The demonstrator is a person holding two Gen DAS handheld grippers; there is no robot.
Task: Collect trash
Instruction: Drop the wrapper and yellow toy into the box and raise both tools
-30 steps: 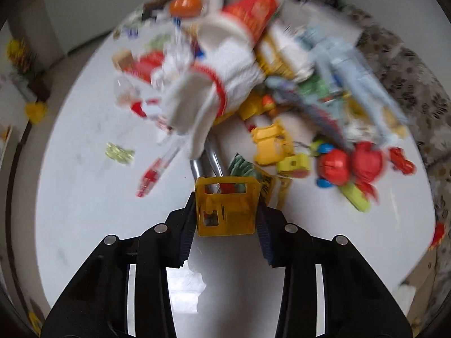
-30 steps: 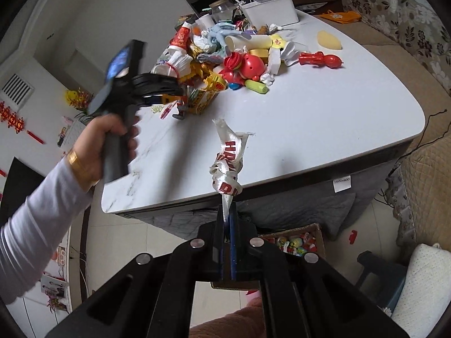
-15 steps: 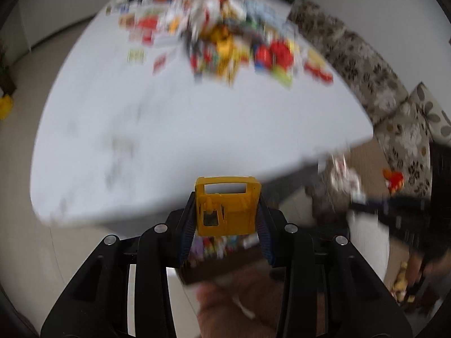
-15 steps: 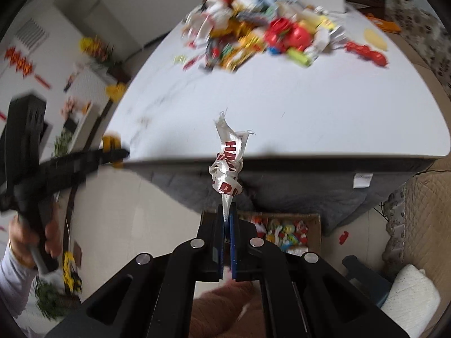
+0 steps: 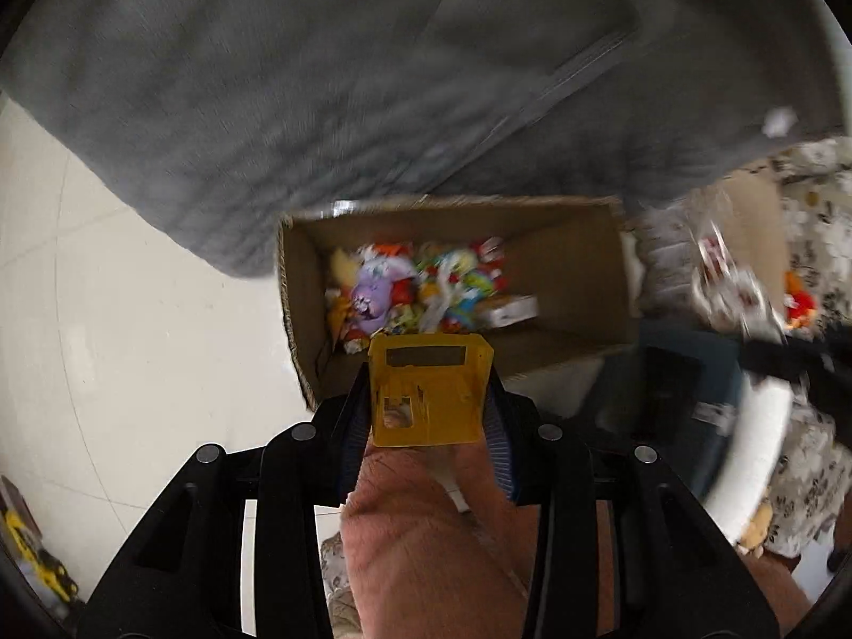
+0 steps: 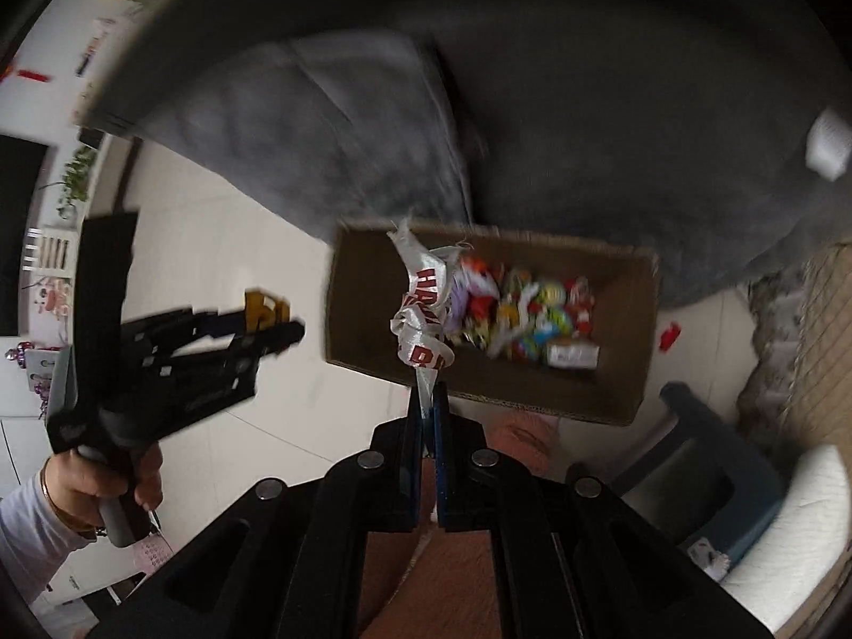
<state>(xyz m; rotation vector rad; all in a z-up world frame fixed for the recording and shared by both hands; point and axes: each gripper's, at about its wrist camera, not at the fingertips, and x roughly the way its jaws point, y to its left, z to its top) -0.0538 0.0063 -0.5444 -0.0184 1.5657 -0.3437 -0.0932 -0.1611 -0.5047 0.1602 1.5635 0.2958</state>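
My left gripper (image 5: 428, 399) is shut on a yellow plastic piece (image 5: 428, 388) with cut-out windows, held just above the near wall of an open cardboard box (image 5: 303, 287) on the floor. Colourful wrappers and small toys (image 5: 420, 287) fill the box bottom. My right gripper (image 6: 428, 399) is shut on a crumpled white wrapper with red letters (image 6: 420, 314), which hangs over the left part of the same cardboard box (image 6: 362, 287). In the right wrist view the left gripper (image 6: 277, 327) shows at the left with the yellow piece (image 6: 263, 311), held by a hand (image 6: 101, 484).
A grey cloth (image 5: 298, 80) hanging from the table's edge drapes behind the box. Pale floor tiles (image 5: 138, 351) lie to the left. A dark blue stool (image 6: 708, 463) and a white cushion (image 6: 793, 522) stand to the right. The person's knee in pinkish fabric (image 5: 431, 538) is below my fingers.
Both grippers swung down from over the cluttered tabletop to the cardboard box on the floor, each keeping its load. The table top has left both views.
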